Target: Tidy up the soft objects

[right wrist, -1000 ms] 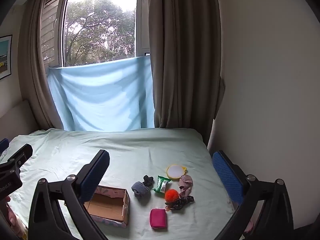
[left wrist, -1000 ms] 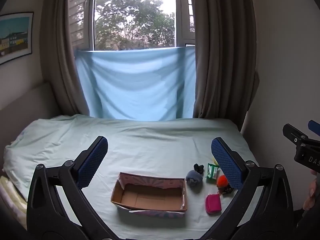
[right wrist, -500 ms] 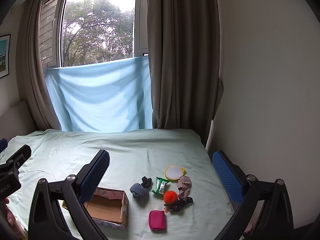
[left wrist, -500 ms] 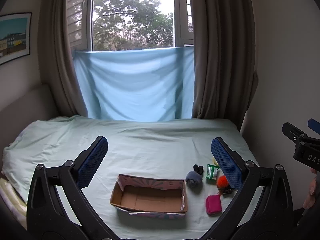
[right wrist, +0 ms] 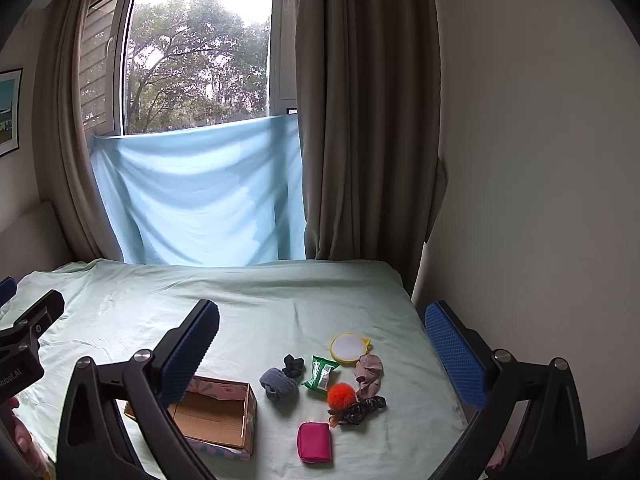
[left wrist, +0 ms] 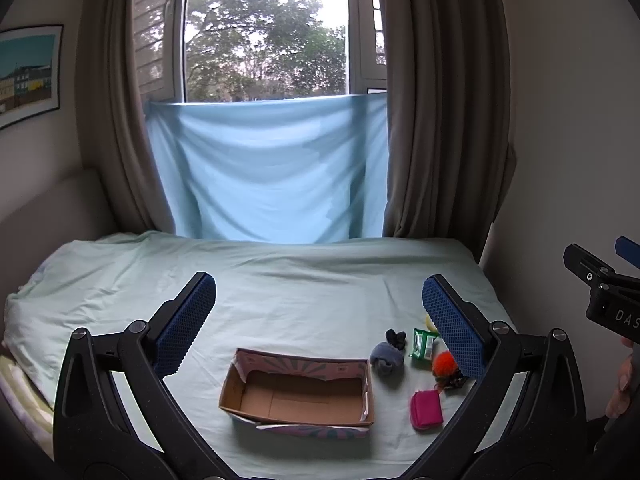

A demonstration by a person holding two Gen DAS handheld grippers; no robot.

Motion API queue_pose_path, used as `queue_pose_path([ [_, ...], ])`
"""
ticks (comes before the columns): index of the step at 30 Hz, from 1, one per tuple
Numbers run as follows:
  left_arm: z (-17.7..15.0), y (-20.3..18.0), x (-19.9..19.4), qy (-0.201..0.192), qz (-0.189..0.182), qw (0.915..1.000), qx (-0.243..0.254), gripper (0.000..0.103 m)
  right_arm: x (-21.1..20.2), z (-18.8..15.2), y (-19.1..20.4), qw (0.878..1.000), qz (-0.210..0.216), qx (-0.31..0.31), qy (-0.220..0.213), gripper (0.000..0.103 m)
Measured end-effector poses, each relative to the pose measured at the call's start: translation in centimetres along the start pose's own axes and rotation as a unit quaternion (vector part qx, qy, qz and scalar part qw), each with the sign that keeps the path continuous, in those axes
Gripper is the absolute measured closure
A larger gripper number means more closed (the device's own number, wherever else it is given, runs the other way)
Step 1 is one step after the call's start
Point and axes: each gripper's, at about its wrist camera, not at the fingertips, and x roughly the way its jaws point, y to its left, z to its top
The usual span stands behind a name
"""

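Observation:
An open cardboard box (left wrist: 298, 394) (right wrist: 218, 416) sits empty on the bed. To its right lie small items: a grey-blue sock ball (right wrist: 278, 383) (left wrist: 385, 356), a dark scrunchie (right wrist: 293, 364), a green packet (right wrist: 321, 373), an orange pom-pom (right wrist: 341, 395), a pink pouch (right wrist: 314, 441) (left wrist: 426, 409), a beige cloth (right wrist: 370, 372), a patterned scrunchie (right wrist: 362, 408) and a round yellow mirror (right wrist: 349, 347). My left gripper (left wrist: 320, 328) is open and empty, held above the bed before the box. My right gripper (right wrist: 322, 344) is open and empty, held above the items.
The bed has a pale green sheet (left wrist: 280, 280). A blue cloth (left wrist: 272, 168) hangs below the window between brown curtains. A wall runs along the bed's right side (right wrist: 520, 200). The right gripper's body shows at the left wrist view's right edge (left wrist: 604, 292).
Both cameras have shifted slightly; the scene sits a touch lower and left in the views. No object has moved and both grippers stay open.

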Motion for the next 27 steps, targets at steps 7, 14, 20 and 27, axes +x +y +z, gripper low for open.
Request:
queue_pose_path([
  [7, 0.00, -0.10, -0.02, 0.001, -0.001, 1.0000, 0.001, 0.000, 0.04, -0.06, -0.10, 1.000, -0.001, 0.001, 0.000, 0.000],
  [14, -0.15, -0.20, -0.13, 0.001, -0.001, 1.0000, 0.001, 0.000, -0.07, -0.34, -0.30, 1.000, -0.001, 0.003, 0.000, 0.000],
  [20, -0.01, -0.13, -0.21, 0.001, 0.000, 1.0000, 0.003, 0.000, -0.24, -0.52, -0.59, 1.000, -0.003, 0.006, -0.002, 0.000],
  [27, -0.18, -0.09, -0.29, -0.001, -0.002, 1.0000, 0.004, 0.000, -0.31, -0.57, -0.64, 1.000, -0.003, 0.007, -0.003, 0.000],
])
